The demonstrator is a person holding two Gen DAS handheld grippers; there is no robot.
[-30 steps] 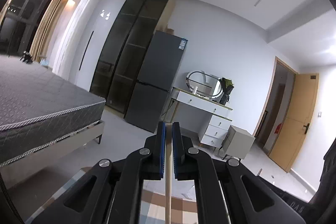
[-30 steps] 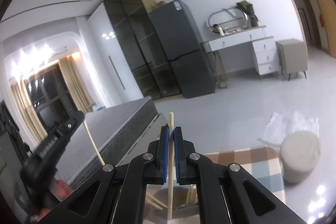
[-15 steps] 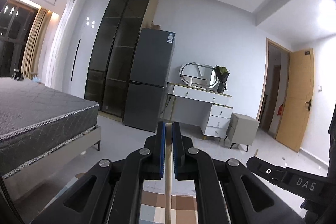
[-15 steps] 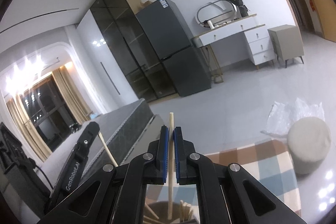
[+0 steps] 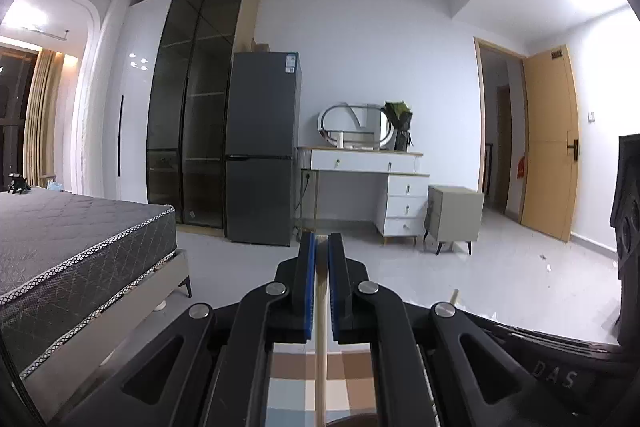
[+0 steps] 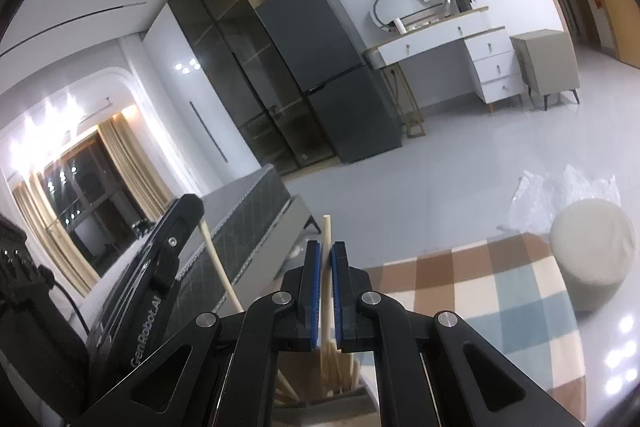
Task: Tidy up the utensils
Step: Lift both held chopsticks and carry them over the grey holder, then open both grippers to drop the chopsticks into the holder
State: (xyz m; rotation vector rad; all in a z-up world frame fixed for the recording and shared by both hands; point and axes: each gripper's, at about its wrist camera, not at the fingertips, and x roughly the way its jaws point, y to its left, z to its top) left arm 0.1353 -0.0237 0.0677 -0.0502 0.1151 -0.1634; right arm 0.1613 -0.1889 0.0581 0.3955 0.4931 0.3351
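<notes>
My left gripper [image 5: 322,247] is shut on a pale wooden chopstick [image 5: 321,339] that stands upright between its blue pads. The dark rim of a round holder [image 5: 352,421] peeks in at the bottom edge below it. My right gripper [image 6: 326,251] is shut on a second chopstick [image 6: 327,239], also upright, its tip poking above the pads. Beneath it, several chopsticks [image 6: 340,367] stand in the holder [image 6: 366,391]. The left gripper [image 6: 160,267] with its chopstick [image 6: 218,267] shows at the left of the right wrist view. The right gripper's body [image 5: 552,379] shows low right in the left wrist view.
A checked rug [image 6: 480,291] covers the floor below. A round beige stool [image 6: 592,247] and crumpled plastic [image 6: 560,195] lie to the right. A bed [image 5: 72,247] is at the left; a fridge [image 5: 260,147], dressing table [image 5: 360,163] and nightstand [image 5: 454,213] line the far wall.
Both grippers have sunk, each still gripping its chopstick. The left one has rolled until the room looks level. The chopsticks in the holder now show under the right gripper.
</notes>
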